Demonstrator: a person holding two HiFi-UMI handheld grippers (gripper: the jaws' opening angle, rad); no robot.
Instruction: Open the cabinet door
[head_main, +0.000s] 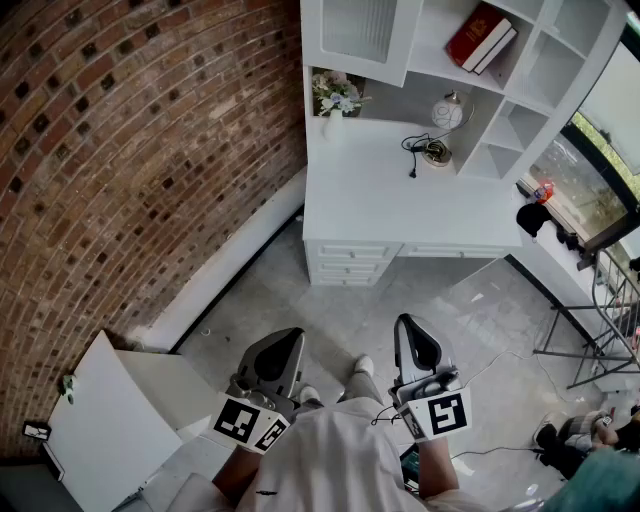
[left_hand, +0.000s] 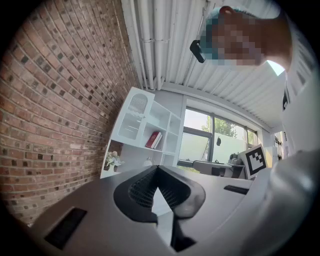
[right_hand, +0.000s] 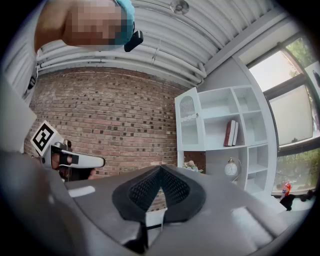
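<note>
Both tongs pinched tight, nothing in them.
Left gripper (head_main: 283, 345) and right gripper (head_main: 412, 335) hover level, side by side, well short of the white desk (head_main: 400, 205). The cabinet door (head_main: 360, 30) sits closed, top left of the shelves above it.
</note>
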